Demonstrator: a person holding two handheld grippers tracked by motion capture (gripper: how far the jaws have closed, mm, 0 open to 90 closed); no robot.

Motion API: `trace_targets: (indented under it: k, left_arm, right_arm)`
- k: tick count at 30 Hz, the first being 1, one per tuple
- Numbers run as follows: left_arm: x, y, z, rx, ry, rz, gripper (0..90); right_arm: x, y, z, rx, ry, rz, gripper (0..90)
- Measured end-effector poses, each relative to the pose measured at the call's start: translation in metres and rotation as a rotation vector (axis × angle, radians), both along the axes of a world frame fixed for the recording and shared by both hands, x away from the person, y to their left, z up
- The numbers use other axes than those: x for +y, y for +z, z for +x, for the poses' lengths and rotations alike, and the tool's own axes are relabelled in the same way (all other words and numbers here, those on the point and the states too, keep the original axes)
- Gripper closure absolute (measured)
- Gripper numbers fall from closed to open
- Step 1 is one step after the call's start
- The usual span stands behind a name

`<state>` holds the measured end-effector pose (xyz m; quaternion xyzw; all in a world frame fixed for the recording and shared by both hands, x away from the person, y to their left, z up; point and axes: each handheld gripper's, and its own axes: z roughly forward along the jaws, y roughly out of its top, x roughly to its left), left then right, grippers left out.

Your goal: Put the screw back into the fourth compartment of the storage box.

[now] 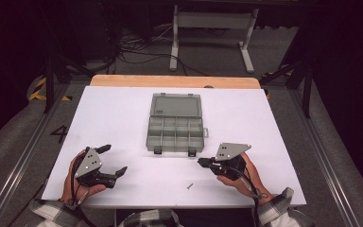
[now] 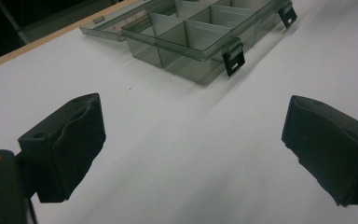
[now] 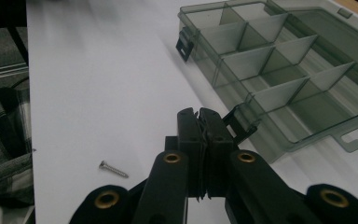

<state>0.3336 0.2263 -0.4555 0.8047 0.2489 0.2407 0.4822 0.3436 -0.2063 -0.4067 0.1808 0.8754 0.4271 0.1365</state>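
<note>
An open grey see-through compartment box (image 1: 175, 128) lies at the middle of the white table, its lid folded back. Its divided tray (image 3: 279, 70) holds nothing I can see. My left gripper (image 1: 113, 161) rests at the front left, jaws spread wide with bare table between them; in the left gripper view the box (image 2: 196, 42) lies ahead of it. My right gripper (image 1: 201, 162) sits at the front right, jaws pressed together on nothing, tips just short of the box's near right latch (image 3: 237, 122). A small screw (image 1: 189, 186) lies on the table near the front edge, to the left of the right gripper (image 3: 203, 116).
The white table top (image 1: 123, 118) has a wooden strip (image 1: 175, 81) along its far edge. Beyond it stand a white frame (image 1: 212, 33) and cables on the floor. Plaid sleeves (image 1: 274, 213) come in at the bottom.
</note>
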Motion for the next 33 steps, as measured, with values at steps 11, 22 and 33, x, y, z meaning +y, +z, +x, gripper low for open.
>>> trace_targets:
  k: [11,22,33]
  left_arm:
    - [-0.001,-0.001,0.001,0.003,-0.002,-0.004,6.6]
    - [0.000,-0.001,0.001,0.002,-0.006,-0.001,6.6]
    - [0.000,-0.001,0.001,0.003,-0.006,-0.002,6.6]
  right_arm:
    - [0.001,0.020,0.020,-0.042,-0.041,0.044,88.8]
    - [0.008,0.041,0.059,-0.058,-0.095,0.065,88.8]
    - [0.014,0.033,0.092,-0.027,-0.145,0.028,88.8]
